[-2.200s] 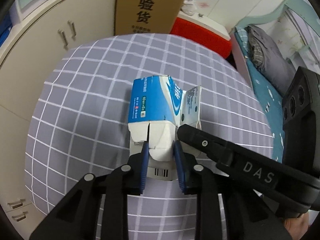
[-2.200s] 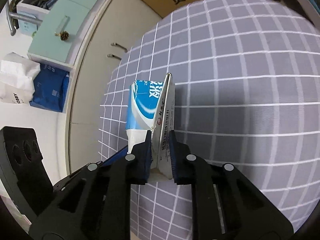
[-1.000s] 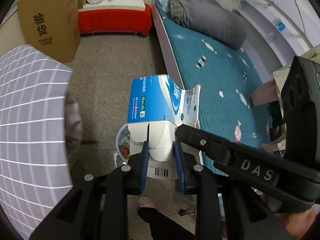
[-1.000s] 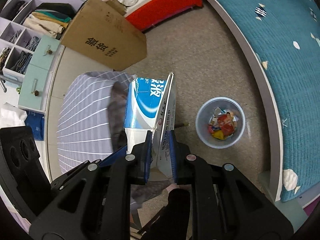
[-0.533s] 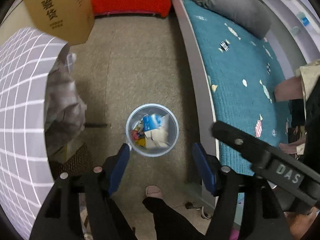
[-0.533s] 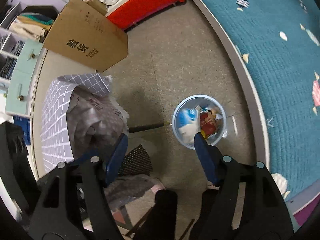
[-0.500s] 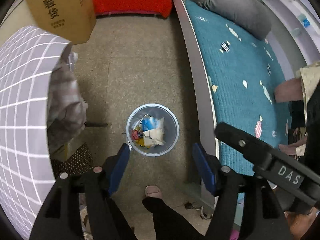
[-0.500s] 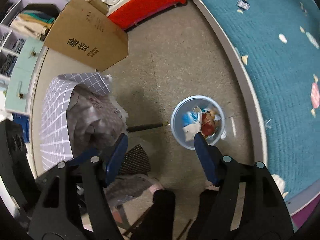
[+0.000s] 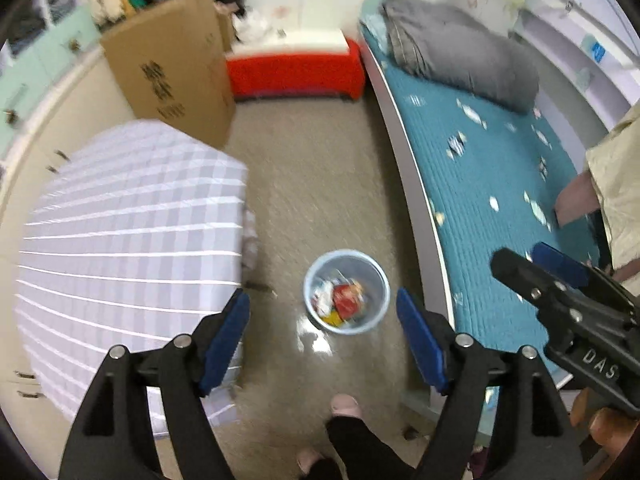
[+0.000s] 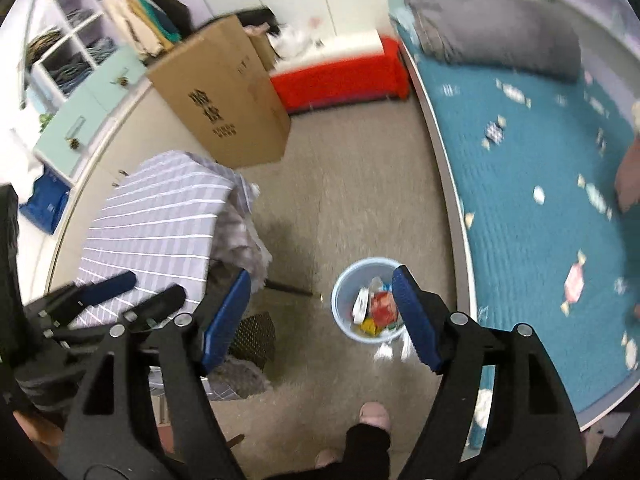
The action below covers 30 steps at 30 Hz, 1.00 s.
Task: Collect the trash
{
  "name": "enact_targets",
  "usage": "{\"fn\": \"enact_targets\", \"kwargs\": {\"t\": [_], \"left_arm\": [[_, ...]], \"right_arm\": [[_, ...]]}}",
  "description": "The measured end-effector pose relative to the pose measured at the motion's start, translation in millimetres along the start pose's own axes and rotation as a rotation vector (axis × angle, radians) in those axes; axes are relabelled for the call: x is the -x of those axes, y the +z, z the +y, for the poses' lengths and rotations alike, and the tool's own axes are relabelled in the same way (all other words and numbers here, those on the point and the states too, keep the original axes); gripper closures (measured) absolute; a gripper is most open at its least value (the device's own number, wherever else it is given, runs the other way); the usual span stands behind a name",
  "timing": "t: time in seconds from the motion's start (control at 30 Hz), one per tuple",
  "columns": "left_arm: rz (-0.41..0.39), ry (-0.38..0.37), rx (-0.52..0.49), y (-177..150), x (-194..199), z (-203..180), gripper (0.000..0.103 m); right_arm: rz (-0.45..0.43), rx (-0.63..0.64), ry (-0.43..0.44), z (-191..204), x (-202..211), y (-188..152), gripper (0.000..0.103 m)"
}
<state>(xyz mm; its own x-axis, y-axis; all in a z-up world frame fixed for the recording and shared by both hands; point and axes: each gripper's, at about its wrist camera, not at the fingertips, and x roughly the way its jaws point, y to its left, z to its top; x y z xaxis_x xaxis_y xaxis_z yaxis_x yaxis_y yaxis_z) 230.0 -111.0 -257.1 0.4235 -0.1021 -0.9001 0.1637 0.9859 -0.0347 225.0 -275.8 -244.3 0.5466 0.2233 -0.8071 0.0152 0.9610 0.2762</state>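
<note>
A pale blue round trash bin (image 9: 346,291) stands on the floor between the table and the bed, with red, yellow and white trash inside. It also shows in the right wrist view (image 10: 370,300). My left gripper (image 9: 323,336) is open and empty, high above the floor near the bin. My right gripper (image 10: 321,314) is open and empty, also high above the floor, with the bin beside its right finger. The right gripper shows at the right of the left wrist view (image 9: 560,288). The left gripper shows at the left of the right wrist view (image 10: 104,296).
A table with a grey checked cloth (image 9: 132,240) stands to the left. A bed with a teal cover (image 9: 492,184) runs along the right. A cardboard box (image 9: 172,68) and a red bench (image 9: 296,68) stand at the back. My foot (image 9: 346,406) is below.
Both grippers let go of the blue and white carton over the bin and now stand open. Both views have since tilted up and back, so the bin sits lower and smaller.
</note>
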Motion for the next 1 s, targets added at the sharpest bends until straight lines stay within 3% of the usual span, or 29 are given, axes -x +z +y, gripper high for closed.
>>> {"fn": "enact_targets", "kwargs": {"t": [0.17, 0.4, 0.73, 1.0], "left_arm": [[-0.175, 0.059, 0.02, -16, 84, 24, 0.021], [-0.346, 0.048, 0.03, -60, 179, 42, 0.017], [-0.451, -0.006, 0.009, -118, 258, 45, 0.014], [-0.519, 0.017, -0.01, -157, 297, 47, 0.014]], "right_arm": [[-0.11, 0.076, 0.011, 38, 60, -12, 0.026], [-0.238, 0.072, -0.009, 73, 140, -51, 0.02], [-0.365, 0.099, -0.044, 111, 220, -109, 0.014], [-0.457, 0.166, -0.046, 139, 258, -148, 0.013]]}}
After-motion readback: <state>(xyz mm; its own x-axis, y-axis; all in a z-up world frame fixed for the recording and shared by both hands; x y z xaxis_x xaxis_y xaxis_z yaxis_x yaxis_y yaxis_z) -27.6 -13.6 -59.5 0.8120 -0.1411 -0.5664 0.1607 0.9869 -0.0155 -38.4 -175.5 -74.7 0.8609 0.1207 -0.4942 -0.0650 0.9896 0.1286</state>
